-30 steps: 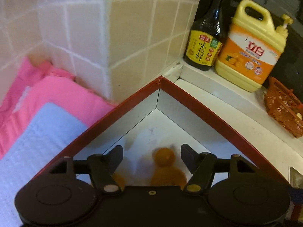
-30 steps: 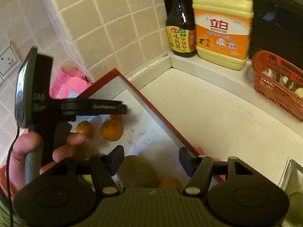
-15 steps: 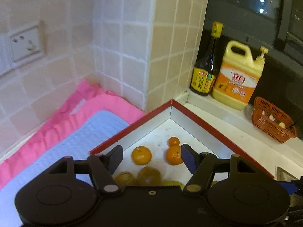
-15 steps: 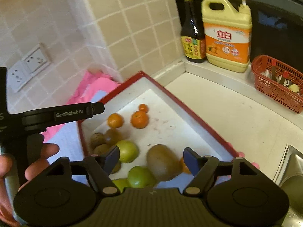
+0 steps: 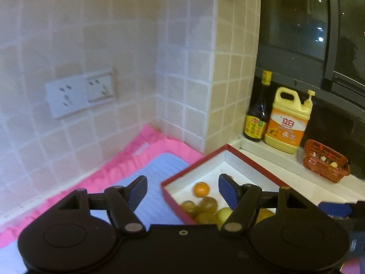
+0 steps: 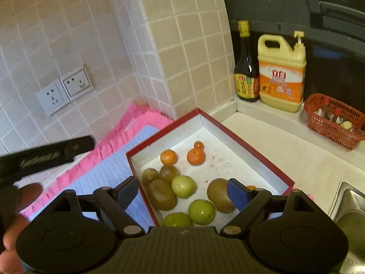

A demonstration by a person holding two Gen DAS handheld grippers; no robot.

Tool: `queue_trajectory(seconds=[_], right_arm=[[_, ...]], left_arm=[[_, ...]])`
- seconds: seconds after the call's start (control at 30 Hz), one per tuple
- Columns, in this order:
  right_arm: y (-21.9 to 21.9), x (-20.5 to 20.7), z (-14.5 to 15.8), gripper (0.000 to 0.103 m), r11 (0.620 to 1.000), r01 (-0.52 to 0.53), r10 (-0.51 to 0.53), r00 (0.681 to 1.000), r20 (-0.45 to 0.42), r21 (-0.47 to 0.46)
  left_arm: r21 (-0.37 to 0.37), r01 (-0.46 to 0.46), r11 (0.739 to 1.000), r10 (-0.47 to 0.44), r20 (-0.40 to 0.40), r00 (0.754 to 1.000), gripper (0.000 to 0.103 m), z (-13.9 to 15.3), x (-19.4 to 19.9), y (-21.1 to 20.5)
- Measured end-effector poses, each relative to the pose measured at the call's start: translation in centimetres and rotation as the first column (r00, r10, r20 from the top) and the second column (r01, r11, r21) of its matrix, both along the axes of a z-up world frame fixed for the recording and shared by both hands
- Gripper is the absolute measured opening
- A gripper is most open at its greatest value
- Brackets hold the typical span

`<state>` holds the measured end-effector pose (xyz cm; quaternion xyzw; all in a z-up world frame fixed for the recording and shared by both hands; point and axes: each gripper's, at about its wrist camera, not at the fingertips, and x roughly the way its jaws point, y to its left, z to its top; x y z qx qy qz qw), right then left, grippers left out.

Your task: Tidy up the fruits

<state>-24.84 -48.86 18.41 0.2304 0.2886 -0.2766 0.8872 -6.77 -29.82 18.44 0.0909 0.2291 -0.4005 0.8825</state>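
A red-rimmed white box on the counter holds several fruits: oranges, green apples and brown kiwis. My right gripper hangs above the box's near end, its jaws opening with nothing held between them. My left gripper is raised to the left of the box, open and empty; an orange and brownish fruits show between its fingers, far below. In the right wrist view the left gripper's body and a hand appear at the left.
A pink cloth with a pale blue mat lies left of the box. A dark sauce bottle, a yellow detergent jug and an orange basket stand on the ledge behind. Tiled walls with sockets close the corner. A sink edge is at right.
Both grippers have risen and pulled back from the box, so more of the wall and fruit show. The right jaws have spread wider. The left jaws stay as wide as before.
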Motion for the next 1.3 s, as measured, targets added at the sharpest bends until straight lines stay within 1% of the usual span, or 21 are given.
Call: queue_trajectory(seconds=[0.1,0.17,0.27,0.33,0.4,0.5,0.57,0.67,1.1,1.3], right_arm=[[1.1,-0.3,0.9,0.091,0.999,0.024,-0.024,1.000,0.021,-0.037],[1.7,-0.3,1.2,0.095,0.997,0.042,-0.040,0.999,0.030,-0.065],[2.4,-0.1,1.2,0.096,0.992,0.050,-0.048,0.999,0.014,-0.117],[2.8,0.1,0.9,0.096,0.990,0.049,-0.049,0.999,0.000,-0.133],[2.9,0.3,0.3,0.096,0.991,0.042,-0.044,0.999,-0.013,-0.126],[3.0,1.0,-0.7,0.096,0.994,0.026,-0.031,0.998,-0.049,-0.103],[3.1,1.4,-1.2,0.096,0.995,0.026,-0.033,0.997,-0.070,-0.097],[3.1,1.8,-1.7,0.096,0.996,0.024,-0.031,0.996,-0.082,-0.087],[2.4,2.5,-3.0,0.096,0.997,0.026,-0.034,0.991,-0.126,-0.067],[2.5,2.7,-3.2,0.096,0.998,0.016,-0.025,0.990,-0.136,-0.063]], left_arm=[[0.007,-0.028,1.000,0.027,0.049,0.998,0.085,0.4,-1.1,2.1],[0.013,-0.056,0.998,0.055,0.058,0.997,0.096,0.2,-1.6,3.5],[0.028,-0.107,0.994,0.106,0.016,0.994,0.097,-0.8,-1.9,5.1],[0.052,-0.131,0.990,0.131,-0.001,0.991,0.097,-1.7,-1.9,5.7],[0.077,-0.162,0.984,0.161,0.017,0.987,0.097,-2.5,-2.1,6.2],[0.112,-0.198,0.974,0.190,0.083,0.978,0.097,-3.2,-2.9,6.3],[0.118,-0.185,0.976,0.174,0.095,0.980,0.097,-3.4,-3.4,6.2],[0.129,-0.163,0.978,0.152,0.087,0.985,0.097,-3.7,-3.3,5.8],[0.182,-0.146,0.972,0.138,0.056,0.989,0.097,-5.1,-3.4,4.5],[0.184,-0.142,0.972,0.138,0.038,0.990,0.097,-5.3,-3.2,4.6]])
